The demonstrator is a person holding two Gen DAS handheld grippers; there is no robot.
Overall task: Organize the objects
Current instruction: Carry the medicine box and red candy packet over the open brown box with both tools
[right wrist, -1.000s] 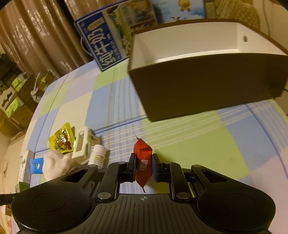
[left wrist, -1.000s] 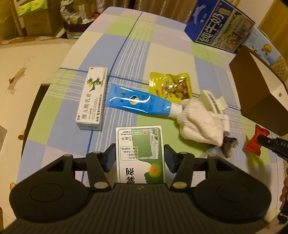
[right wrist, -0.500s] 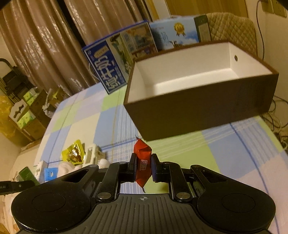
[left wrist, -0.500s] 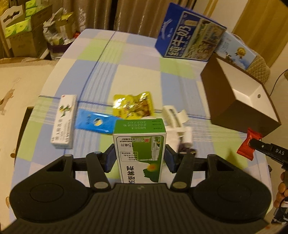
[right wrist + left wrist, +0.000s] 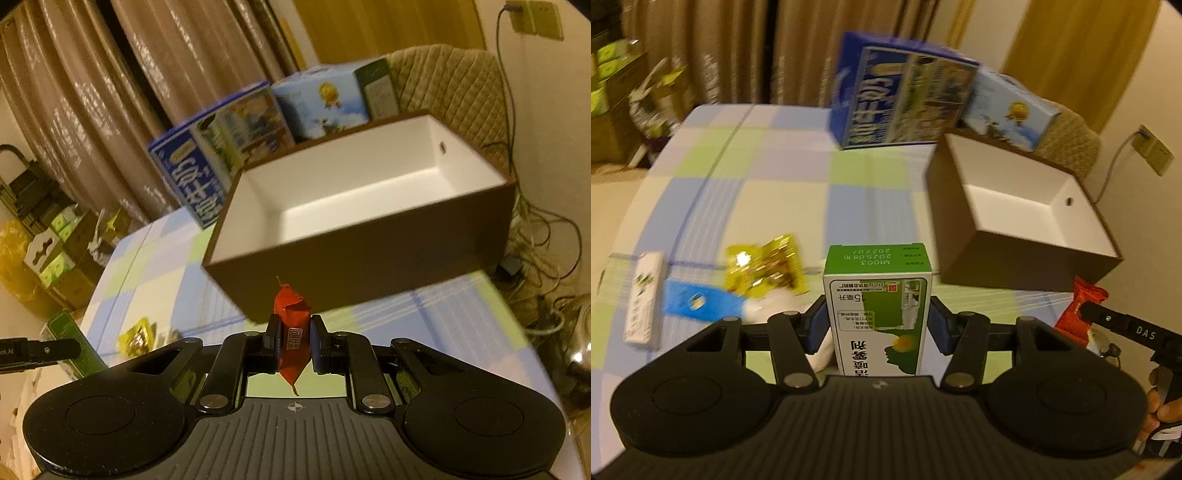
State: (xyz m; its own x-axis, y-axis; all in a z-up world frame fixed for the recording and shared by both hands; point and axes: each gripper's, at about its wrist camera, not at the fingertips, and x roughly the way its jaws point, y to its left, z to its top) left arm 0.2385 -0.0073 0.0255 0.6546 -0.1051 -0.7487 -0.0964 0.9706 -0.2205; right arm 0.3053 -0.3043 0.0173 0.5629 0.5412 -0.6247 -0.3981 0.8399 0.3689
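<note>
Aloft, the left gripper (image 5: 878, 325) is clamping its fingers on an upright green-and-white box (image 5: 878, 310), the right gripper (image 5: 293, 345) pinching a crinkled red packet (image 5: 293, 334); the brown bin (image 5: 369, 236), white inside, is sitting open by the table's (image 5: 775, 192) far right edge.

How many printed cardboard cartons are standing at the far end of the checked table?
2. A large blue milk carton stands behind the brown open box's left corner; a light-blue carton with a yellow cartoon figure sits beside it, right behind the box. Others may be hidden.

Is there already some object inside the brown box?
No, the brown box shows only its bare white interior in the right wrist view.
</note>
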